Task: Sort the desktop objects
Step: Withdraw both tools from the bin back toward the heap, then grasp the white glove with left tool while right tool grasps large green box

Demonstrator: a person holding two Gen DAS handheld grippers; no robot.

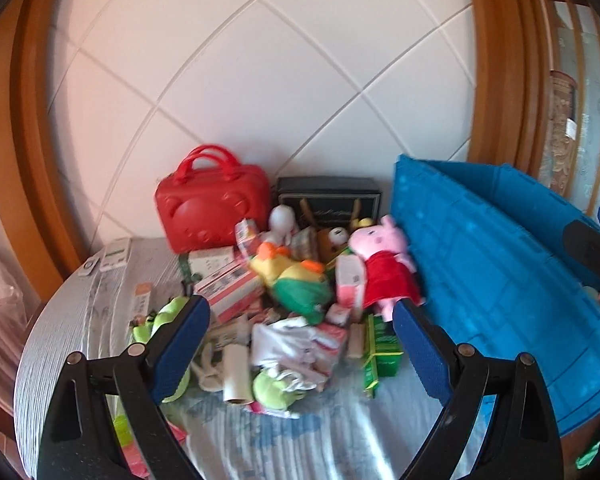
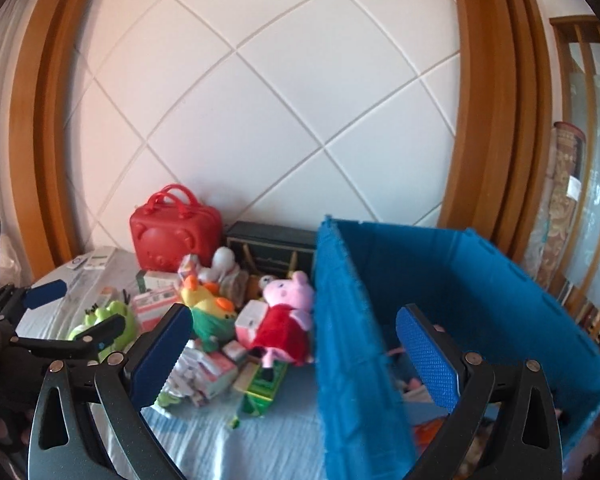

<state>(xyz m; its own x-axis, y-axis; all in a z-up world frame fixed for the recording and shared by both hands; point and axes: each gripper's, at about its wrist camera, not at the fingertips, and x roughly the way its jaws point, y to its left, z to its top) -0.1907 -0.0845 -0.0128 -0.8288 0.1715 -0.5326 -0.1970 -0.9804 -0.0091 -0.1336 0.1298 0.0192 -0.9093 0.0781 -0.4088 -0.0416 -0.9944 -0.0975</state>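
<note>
Left tool (image 1: 300, 320) open, jaws spread wide, empty, hovering over the pile on the bench (image 1: 60, 320). Right tool (image 2: 296, 326) also open, nothing held; its left finger sits over the pile, its right finger over the inside of the blue crate (image 2: 360, 360).

Just ahead of the left tool, between its fingers: white cloth bundle (image 1: 296, 344), a small white roll (image 1: 236, 372) and a green plush (image 1: 272, 390) with it. Green box (image 1: 380, 354) by the right finger. Lime frog plush (image 1: 168, 312) partly behind the left finger.

Further out, middle of the pile: yellow-green duck plush (image 1: 296, 280), pink-and-white cartons (image 1: 228, 288), pink pig plush in red dress (image 1: 384, 264) leaning against the crate's outer wall, touching it. Small brown bear (image 1: 332, 238) and a white plush (image 1: 282, 220) behind those.

Far end, against the tiled wall (image 1: 260, 80): red handbag-style case (image 1: 214, 208) upright, dark box (image 1: 328, 200) to its right. Remotes (image 1: 112, 256) far left on the bench edge.

Crate sits right of the left tool, wall close beside the right finger. From the right wrist view, crate is open-topped with a few items on the bottom, blurred, cannot tell what. Left tool visible at far left of that view, over the frog plush.
</note>
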